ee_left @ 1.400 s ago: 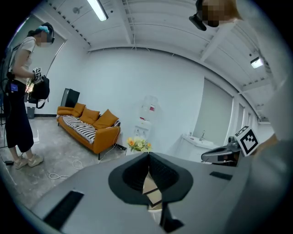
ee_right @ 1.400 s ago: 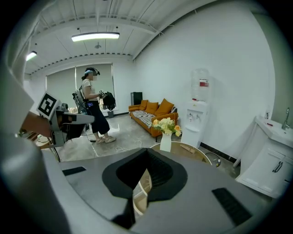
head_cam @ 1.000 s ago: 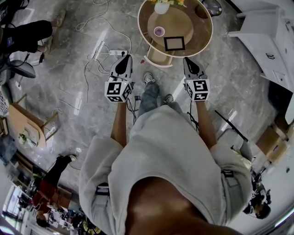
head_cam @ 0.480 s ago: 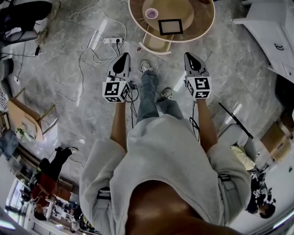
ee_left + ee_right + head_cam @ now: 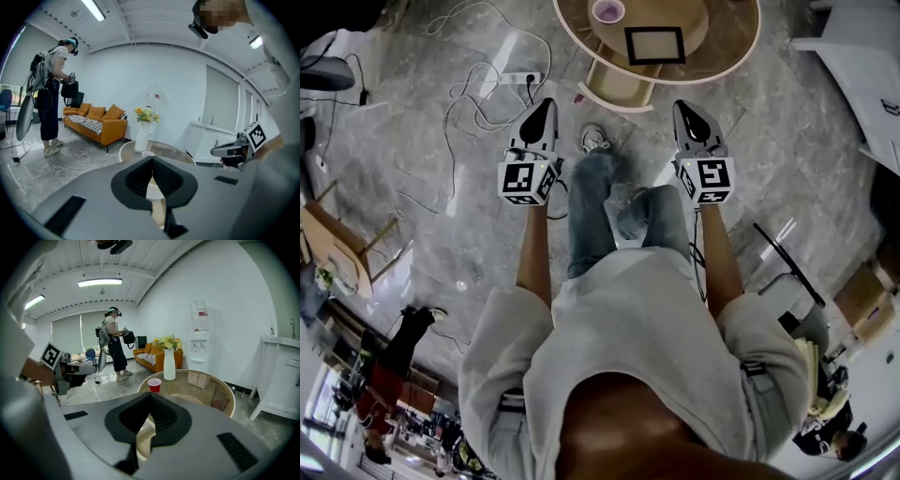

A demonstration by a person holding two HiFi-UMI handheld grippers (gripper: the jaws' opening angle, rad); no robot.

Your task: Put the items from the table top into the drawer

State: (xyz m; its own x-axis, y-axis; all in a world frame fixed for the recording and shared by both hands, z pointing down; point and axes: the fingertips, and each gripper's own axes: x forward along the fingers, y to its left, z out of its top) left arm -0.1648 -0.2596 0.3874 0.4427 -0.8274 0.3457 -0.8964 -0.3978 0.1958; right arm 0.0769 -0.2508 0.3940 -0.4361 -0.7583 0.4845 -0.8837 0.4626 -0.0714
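A round glass-topped table [image 5: 727,47] stands ahead of me at the top of the head view. On it are a pink-rimmed cup [image 5: 608,10] and a black-framed square [image 5: 654,45]. Under its near edge an open wooden drawer [image 5: 619,86] sticks out. My left gripper [image 5: 540,105] and right gripper [image 5: 687,111] hover side by side above the floor, short of the table, both shut and empty. The right gripper view shows the red cup [image 5: 154,385] and a white vase [image 5: 169,371] beyond the shut right gripper [image 5: 150,397]. The shut left gripper [image 5: 152,160] faces the vase [image 5: 142,137].
A power strip with loose cables [image 5: 520,80] lies on the floor left of the table. White cabinets [image 5: 862,84] stand at the right, a wooden chair [image 5: 337,248] at the left. An orange sofa [image 5: 96,124] and another person [image 5: 54,93] are farther off.
Both grippers have sunk lower and stayed shut. In the head view the table has slid toward the top edge and the person's legs have stepped forward.
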